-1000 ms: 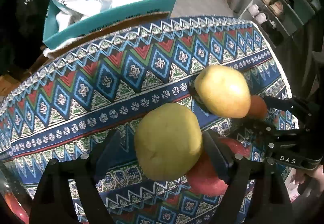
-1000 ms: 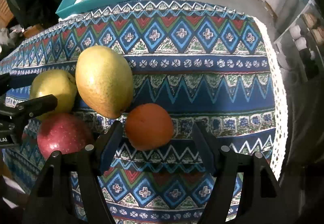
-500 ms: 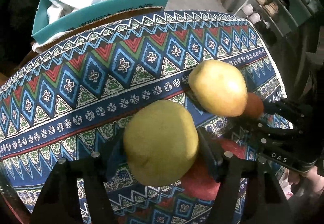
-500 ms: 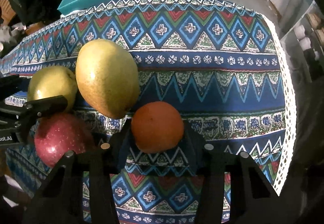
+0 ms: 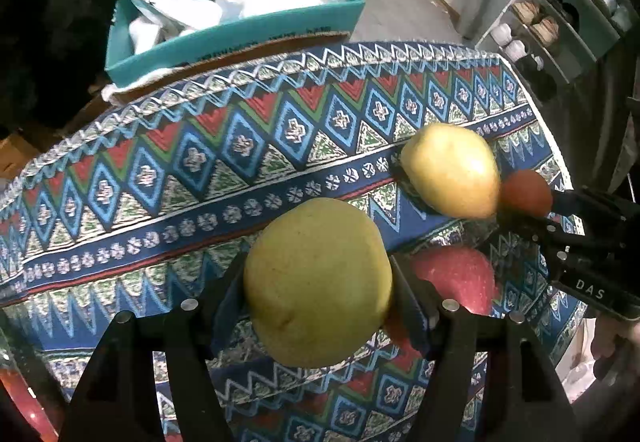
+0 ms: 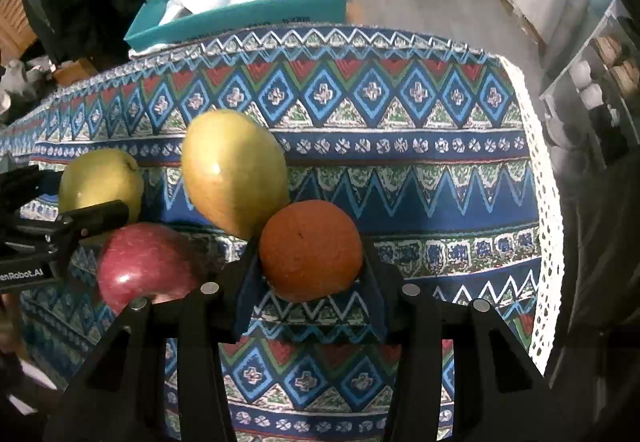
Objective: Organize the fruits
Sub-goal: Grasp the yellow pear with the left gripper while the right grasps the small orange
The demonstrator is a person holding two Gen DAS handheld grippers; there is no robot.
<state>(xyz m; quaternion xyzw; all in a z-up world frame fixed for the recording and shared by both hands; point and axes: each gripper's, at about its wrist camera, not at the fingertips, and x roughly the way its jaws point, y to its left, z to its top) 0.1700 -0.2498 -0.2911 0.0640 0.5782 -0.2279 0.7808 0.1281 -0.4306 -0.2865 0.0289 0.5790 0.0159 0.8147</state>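
- A bench [image 6: 440, 170] under a woven cloth of blue, red and green diamonds and zigzags, white lace at its edge; behind it a teal box [image 5: 248, 38] stuffed with plastic bags, and a shoe rack [image 5: 560, 22] to the right.
- The left claw [image 5: 318, 282] is clenched on a round, matte yellow-green pear [image 5: 318, 282].
- The right claw [image 6: 310, 252] grasps a dimpled orange [image 6: 310, 252].
- Between them lie an oval yellow mango [image 6: 234, 172] and a glossy red apple [image 6: 148, 266], close together.
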